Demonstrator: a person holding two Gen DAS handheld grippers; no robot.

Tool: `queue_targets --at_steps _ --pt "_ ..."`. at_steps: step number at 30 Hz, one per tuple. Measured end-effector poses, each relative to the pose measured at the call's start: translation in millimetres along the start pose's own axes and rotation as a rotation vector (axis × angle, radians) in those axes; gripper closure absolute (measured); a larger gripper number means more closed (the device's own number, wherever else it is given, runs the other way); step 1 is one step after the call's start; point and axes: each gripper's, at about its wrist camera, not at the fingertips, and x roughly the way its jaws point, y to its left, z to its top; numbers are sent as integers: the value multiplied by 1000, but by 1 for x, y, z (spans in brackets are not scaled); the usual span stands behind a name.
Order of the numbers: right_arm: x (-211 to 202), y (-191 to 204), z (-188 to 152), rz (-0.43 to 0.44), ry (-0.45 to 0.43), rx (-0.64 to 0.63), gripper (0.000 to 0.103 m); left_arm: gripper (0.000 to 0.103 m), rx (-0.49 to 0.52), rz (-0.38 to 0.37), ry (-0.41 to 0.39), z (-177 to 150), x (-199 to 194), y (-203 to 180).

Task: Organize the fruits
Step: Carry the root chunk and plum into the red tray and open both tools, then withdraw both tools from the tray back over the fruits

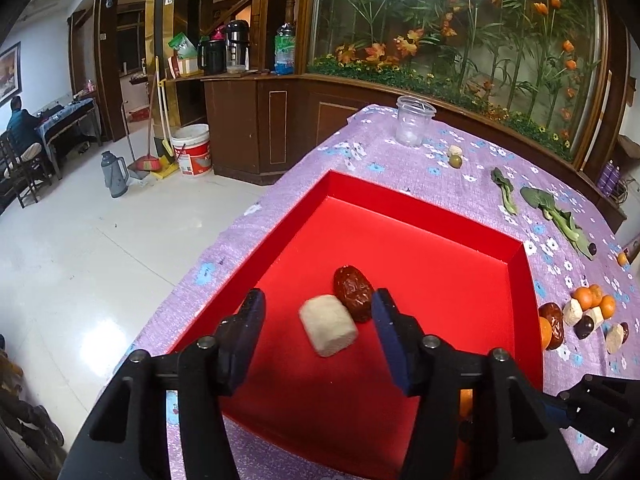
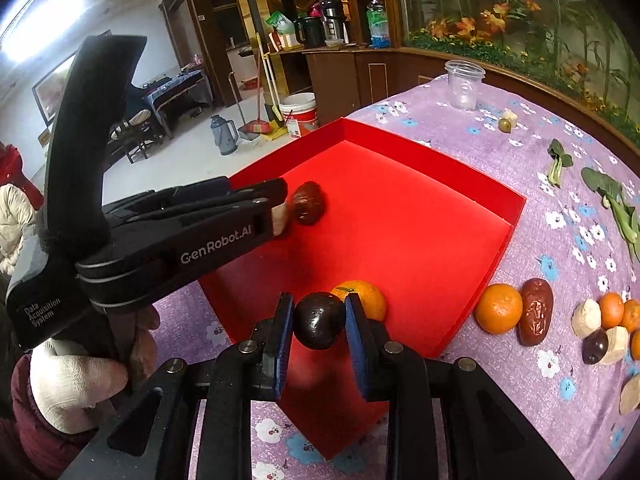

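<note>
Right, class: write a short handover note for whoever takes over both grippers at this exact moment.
Left gripper: jaws open, the pale chunk lying loose between them in the red tray, touching a red date.
Right gripper: shut on a dark plum, above the tray's near corner.
Done: chunk, date and one orange are in the tray.
Left: release the plum, then move the pile of oranges, dates and chunks off the purple cloth.

Two wrist fisheyes, angled steeply down, close over the shared red tray (image 1: 516, 264); right view catching the left gripper (image 2: 280, 204).
</note>
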Motion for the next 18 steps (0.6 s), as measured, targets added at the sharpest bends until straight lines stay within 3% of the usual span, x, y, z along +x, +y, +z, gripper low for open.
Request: queue_targets --at_steps 4,6,10,18 --pt "-3 0 0 9 0 8 72 39 3 11 -9 1 -3 -1" --pt "-5 -1 0 12 -8 12 63 38 3 10 -12 1 -6 -1" --pt "-14 1 0 8 -30 7 60 32 2 10 -24 2 -13 -2" --pt "-33 -2 -6 9 -66 30 56 31 32 15 -55 3 -31 -12"
